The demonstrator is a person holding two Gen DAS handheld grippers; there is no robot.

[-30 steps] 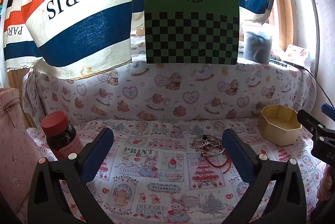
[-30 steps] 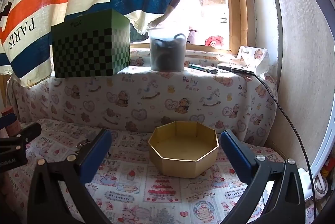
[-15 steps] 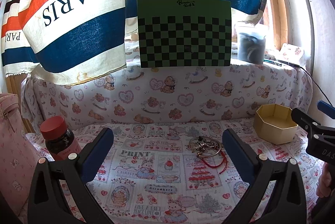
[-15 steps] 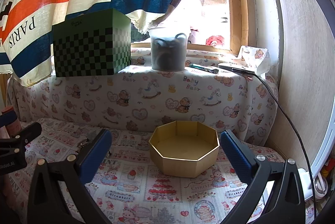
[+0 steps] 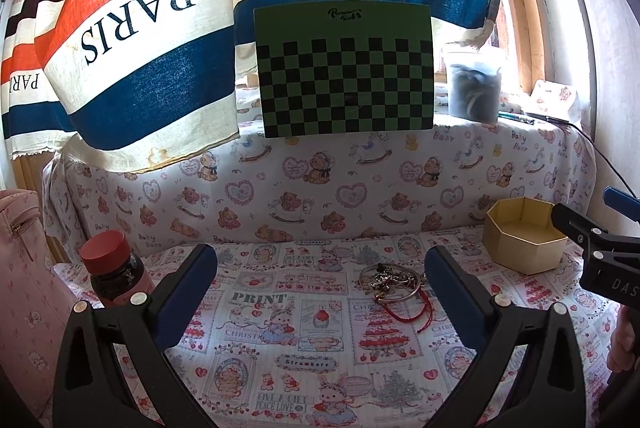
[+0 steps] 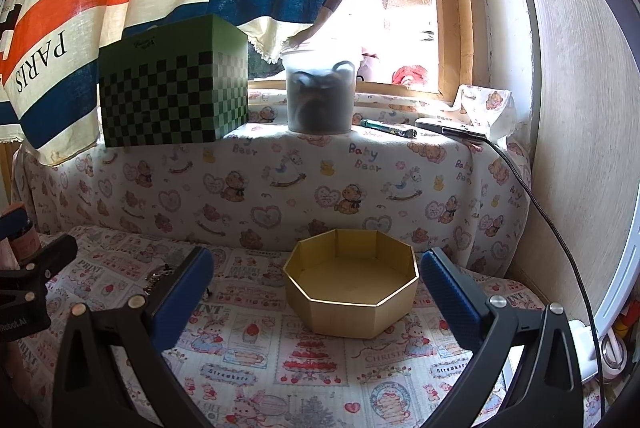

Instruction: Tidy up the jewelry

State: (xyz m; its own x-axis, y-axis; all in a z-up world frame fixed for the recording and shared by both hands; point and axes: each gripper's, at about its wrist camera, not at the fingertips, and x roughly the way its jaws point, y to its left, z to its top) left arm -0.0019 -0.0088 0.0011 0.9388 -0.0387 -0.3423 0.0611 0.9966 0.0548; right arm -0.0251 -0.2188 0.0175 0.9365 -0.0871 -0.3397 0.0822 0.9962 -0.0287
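A tangle of jewelry (image 5: 390, 280), silver bangles and chains with a red cord bracelet (image 5: 404, 314), lies on the printed cloth ahead of my left gripper (image 5: 320, 268), toward its right finger. That gripper is open and empty. A gold octagonal box (image 6: 352, 292) stands open and empty, straight ahead of my right gripper (image 6: 316, 272), which is open and empty. The box also shows in the left wrist view (image 5: 524, 240), at the right. A little jewelry (image 6: 160, 274) peeks out behind the right gripper's left finger.
A dark jar with a red lid (image 5: 114, 274) stands at the left beside a pink bag (image 5: 24, 268). On the covered ledge behind are a green checkered box (image 5: 346, 72), a plastic tub (image 6: 320, 88), a pen (image 6: 388, 129) and a cabled device (image 6: 452, 128).
The left wrist view has drawn back and tilted slightly; the jewelry and box sit a little lower and farther off. The right view barely changed. Both grippers stay open.
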